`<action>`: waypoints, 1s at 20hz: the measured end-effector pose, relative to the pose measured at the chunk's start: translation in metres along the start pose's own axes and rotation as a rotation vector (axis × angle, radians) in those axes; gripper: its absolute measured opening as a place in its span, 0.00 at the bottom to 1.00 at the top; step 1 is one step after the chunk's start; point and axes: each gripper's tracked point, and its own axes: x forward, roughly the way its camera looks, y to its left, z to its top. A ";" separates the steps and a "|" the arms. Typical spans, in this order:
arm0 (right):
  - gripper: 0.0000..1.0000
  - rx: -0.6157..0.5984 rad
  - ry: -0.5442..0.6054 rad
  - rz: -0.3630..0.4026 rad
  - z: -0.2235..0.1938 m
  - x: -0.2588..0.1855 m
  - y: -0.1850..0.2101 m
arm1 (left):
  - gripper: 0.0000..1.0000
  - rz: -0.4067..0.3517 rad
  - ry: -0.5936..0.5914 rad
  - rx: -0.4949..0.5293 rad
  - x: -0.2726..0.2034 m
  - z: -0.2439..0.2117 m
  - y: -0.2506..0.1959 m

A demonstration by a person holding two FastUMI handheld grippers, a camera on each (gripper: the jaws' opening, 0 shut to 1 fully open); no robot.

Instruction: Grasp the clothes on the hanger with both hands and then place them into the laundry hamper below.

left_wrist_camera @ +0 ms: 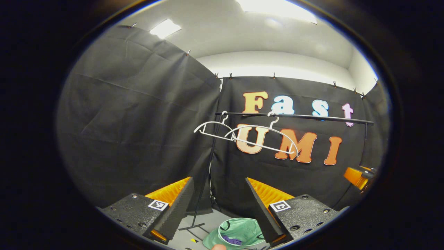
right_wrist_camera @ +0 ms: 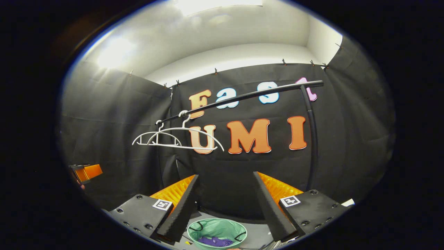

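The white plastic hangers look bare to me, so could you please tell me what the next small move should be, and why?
Probably just draw both grippers back and stop. Both white plastic hangers hang bare on the black rail, a purple garment lies in the green hamper, and the left gripper and right gripper are open, holding nothing.

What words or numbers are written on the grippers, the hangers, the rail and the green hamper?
None can be read on any of them.
left gripper: two black-and-white square markers, patterns only, no letters.
right gripper: two square markers of the same kind, patterns only.
hangers, rail, hamper: plain, no writing visible.
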 end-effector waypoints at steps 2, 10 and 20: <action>0.97 -0.040 -0.027 -0.009 0.000 -0.007 -0.006 | 0.86 0.005 0.003 -0.025 -0.005 -0.001 0.003; 0.91 -0.008 -0.026 0.037 -0.002 -0.008 0.007 | 0.86 0.005 -0.010 -0.021 -0.025 -0.001 0.012; 0.97 -0.025 -0.013 0.068 -0.009 -0.014 0.013 | 0.86 0.006 -0.034 -0.004 -0.029 0.005 0.011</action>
